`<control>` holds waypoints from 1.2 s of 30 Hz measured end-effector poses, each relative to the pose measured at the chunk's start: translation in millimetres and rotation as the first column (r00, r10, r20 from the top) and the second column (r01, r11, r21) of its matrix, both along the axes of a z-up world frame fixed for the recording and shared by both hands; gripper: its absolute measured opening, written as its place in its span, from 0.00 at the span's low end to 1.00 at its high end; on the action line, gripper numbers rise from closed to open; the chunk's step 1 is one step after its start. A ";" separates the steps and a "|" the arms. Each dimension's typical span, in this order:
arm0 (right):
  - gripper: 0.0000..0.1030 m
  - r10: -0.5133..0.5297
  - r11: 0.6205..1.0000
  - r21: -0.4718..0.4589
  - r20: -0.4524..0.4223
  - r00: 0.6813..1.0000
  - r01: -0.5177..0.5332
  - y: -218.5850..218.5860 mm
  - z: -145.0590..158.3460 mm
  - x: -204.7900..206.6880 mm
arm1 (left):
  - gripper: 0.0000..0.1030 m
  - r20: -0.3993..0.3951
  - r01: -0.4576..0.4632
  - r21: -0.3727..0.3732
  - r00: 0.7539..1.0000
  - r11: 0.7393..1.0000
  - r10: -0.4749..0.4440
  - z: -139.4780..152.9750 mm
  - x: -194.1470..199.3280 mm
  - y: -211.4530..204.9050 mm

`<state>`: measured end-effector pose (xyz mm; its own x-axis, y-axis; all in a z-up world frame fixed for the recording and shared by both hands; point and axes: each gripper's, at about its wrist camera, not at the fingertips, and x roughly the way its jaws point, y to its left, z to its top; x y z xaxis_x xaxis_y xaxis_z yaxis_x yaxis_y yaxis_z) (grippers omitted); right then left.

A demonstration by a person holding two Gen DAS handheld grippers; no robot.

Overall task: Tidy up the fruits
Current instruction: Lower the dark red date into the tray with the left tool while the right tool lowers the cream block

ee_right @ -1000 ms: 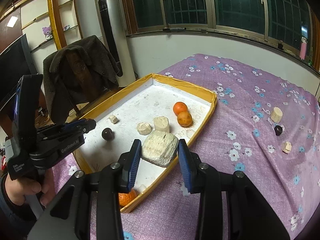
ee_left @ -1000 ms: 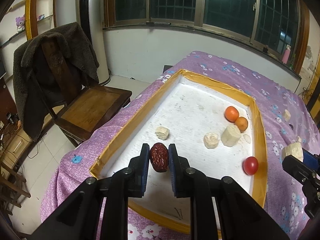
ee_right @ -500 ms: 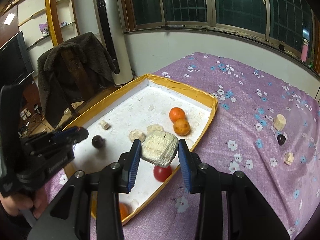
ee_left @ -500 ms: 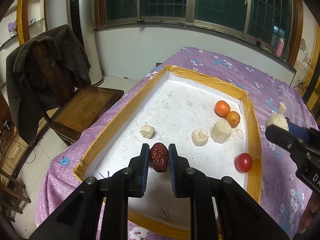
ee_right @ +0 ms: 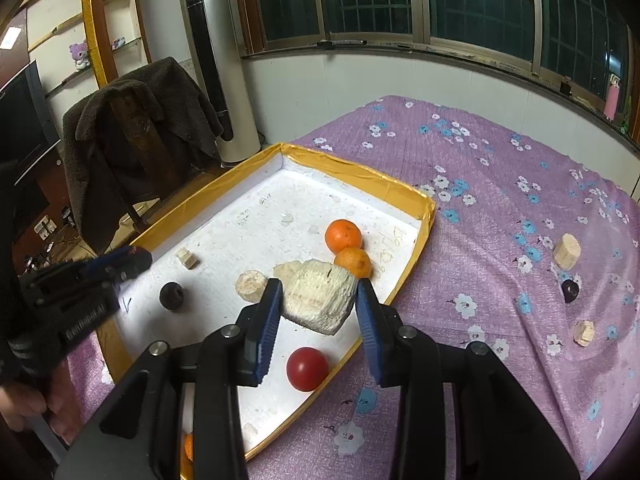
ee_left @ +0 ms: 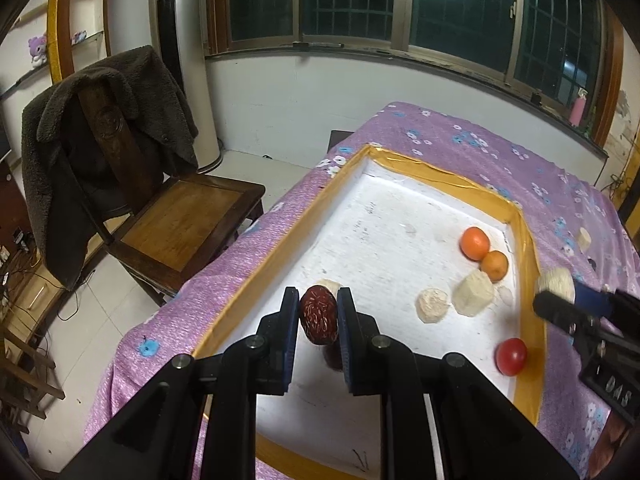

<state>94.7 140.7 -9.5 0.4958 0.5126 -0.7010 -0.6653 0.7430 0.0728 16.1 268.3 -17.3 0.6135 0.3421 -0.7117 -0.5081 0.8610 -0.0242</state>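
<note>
My left gripper [ee_left: 318, 314] is shut on a dark red date [ee_left: 319, 314], held just above the white floor of the yellow-rimmed tray [ee_left: 452, 178]. In the right wrist view the date [ee_right: 172, 296] looks dark, by the left gripper's tip. My right gripper [ee_right: 318, 308] is shut on a pale ribbed fruit chunk [ee_right: 318, 300], above the tray's near right rim [ee_right: 408, 276]. In the tray lie two oranges [ee_right: 343, 235] [ee_right: 353, 263], a red tomato [ee_right: 307, 368] and pale chunks [ee_right: 250, 286].
A purple flowered cloth [ee_right: 500, 184] covers the table. On it, right of the tray, lie two pale chunks [ee_right: 566, 246] [ee_right: 583, 333] and a dark fruit [ee_right: 569, 290]. A wooden chair [ee_left: 176, 216] with a dark coat stands left of the table.
My left gripper has moved forward over the tray with the date. My right gripper has moved back and right with the pale chunk, uncovering the tomato beneath.
</note>
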 end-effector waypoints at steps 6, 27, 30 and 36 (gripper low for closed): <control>0.38 0.066 0.998 -0.018 -0.025 0.998 -0.066 12.4 -9.8 -13.1 | 0.17 -0.018 0.003 0.012 1.000 1.000 -0.003 -3.2 6.9 3.0; 0.38 0.128 0.990 -0.051 -0.049 0.991 -0.130 28.8 -27.4 -27.7 | 0.17 -0.061 -0.022 0.017 0.998 1.000 0.023 -16.5 11.9 16.1; 0.38 0.129 0.990 -0.052 -0.049 0.990 -0.131 29.5 -28.4 -28.0 | 0.17 -0.064 -0.029 0.015 0.997 0.999 0.030 -18.0 11.3 18.2; 0.38 0.129 0.990 -0.054 -0.050 0.990 -0.131 30.3 -28.8 -28.2 | 0.17 -0.076 -0.031 0.010 0.997 0.999 0.032 -22.5 11.0 18.8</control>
